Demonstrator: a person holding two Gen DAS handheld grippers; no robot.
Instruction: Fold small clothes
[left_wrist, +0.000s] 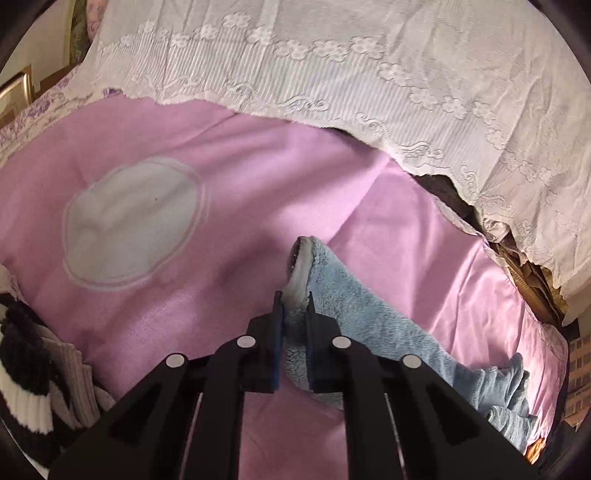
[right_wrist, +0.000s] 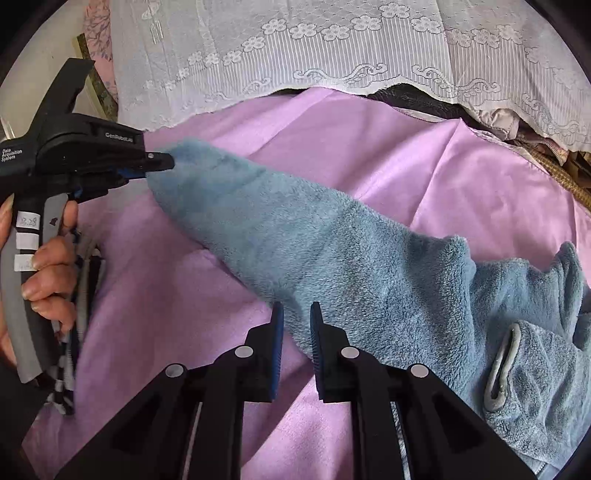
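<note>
A fluffy blue garment (right_wrist: 332, 251) lies on a pink sheet (right_wrist: 369, 147) spread over what looks like a bed, with one long sleeve or leg stretched out across the middle of the sheet and the bulk of it bunched at the right edge. The left hand-held gripper (left_wrist: 295, 306) is clamped on the cuff end of that stretched part, its pads pinching the grey-trimmed hem so the fabric stands up between them. The right hand-held gripper (right_wrist: 296, 314) hangs just above the same stretched part nearer the bunched end, its jaws only a little apart and, as far as the right wrist view shows, with nothing between them. The fleece looks light, thick and very limp (it sags wherever it is not held), so it should drape rather than keep a crease, and the pile should give the pads good bite. A hem or seam edge seems the best place to take hold; a pinch in mid-cloth may catch only the top layer.
</note>
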